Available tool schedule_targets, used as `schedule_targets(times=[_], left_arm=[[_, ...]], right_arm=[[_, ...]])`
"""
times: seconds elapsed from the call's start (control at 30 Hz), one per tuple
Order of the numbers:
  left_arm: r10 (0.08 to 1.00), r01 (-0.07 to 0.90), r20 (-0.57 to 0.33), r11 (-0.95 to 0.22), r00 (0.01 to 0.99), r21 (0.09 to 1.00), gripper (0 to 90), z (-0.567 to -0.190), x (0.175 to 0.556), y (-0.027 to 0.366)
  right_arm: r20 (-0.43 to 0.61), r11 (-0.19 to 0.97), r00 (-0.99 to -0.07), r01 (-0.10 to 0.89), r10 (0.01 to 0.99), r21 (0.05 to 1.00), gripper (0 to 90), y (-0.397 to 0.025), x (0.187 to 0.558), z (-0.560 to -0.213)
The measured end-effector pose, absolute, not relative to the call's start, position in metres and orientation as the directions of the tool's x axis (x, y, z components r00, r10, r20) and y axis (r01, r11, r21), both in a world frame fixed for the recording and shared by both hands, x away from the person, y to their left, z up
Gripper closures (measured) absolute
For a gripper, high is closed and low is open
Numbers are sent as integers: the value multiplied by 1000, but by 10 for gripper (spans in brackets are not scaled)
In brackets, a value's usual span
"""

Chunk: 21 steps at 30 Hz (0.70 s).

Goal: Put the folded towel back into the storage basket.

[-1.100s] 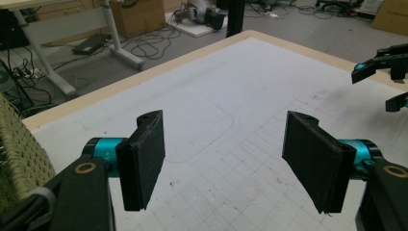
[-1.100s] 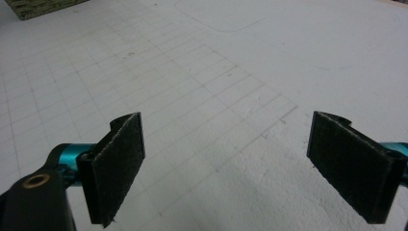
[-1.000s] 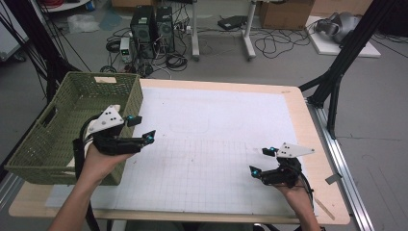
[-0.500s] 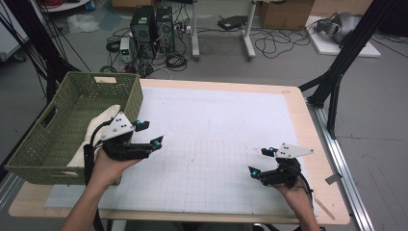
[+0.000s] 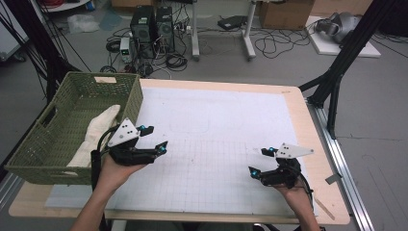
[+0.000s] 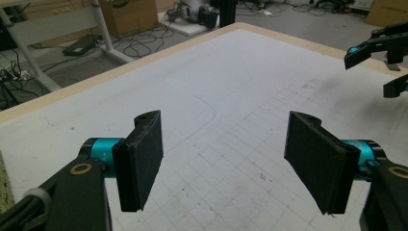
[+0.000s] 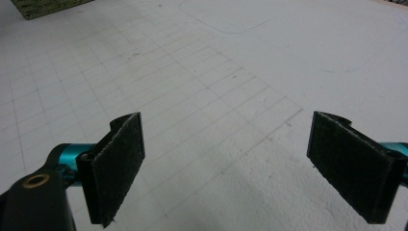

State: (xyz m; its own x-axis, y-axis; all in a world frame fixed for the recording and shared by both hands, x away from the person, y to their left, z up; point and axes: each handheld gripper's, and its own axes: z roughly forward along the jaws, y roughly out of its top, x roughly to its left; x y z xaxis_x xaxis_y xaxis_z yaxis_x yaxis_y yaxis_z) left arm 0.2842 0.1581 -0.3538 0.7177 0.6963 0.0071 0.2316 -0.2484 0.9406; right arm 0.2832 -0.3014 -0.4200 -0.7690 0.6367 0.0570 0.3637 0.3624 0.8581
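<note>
My left gripper (image 5: 155, 137) is open with nothing in it, hovering over the left part of the white grid mat (image 5: 216, 120), just right of the green basket (image 5: 72, 79). A white cloth (image 5: 96, 132) lies inside the basket against its near right wall. The left gripper view has my own pads (image 6: 142, 159) wide apart over the mat. My right gripper (image 5: 258, 161) is open with nothing in it, low over the mat's front right part. Its pads (image 7: 120, 168) stand far apart above bare mat in the right gripper view.
The mat covers a wooden table (image 5: 312, 125) with a metal rail along its right side. In the left gripper view the right gripper (image 6: 380, 53) shows far off at upper right. A basket corner (image 7: 43, 6) shows in the right gripper view. Computers and cables lie on the floor beyond.
My left gripper has moved right, from the basket's edge out over the mat. The white cloth in the basket has come into view behind it. The right gripper has stayed put.
</note>
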Motion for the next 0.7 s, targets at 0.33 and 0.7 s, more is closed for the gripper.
schedule_targets(times=[0.33,0.7], left_arm=[[694,242,-9,-238,720,940,293,-369,281,153],[690,252,-17,-242,724,937,294,-384,279,147]], right_arm=[[55,362,-770,360,635,860,125,-302,283,-420],[56,362,-772,359,633,860,124,-301,282,-420]])
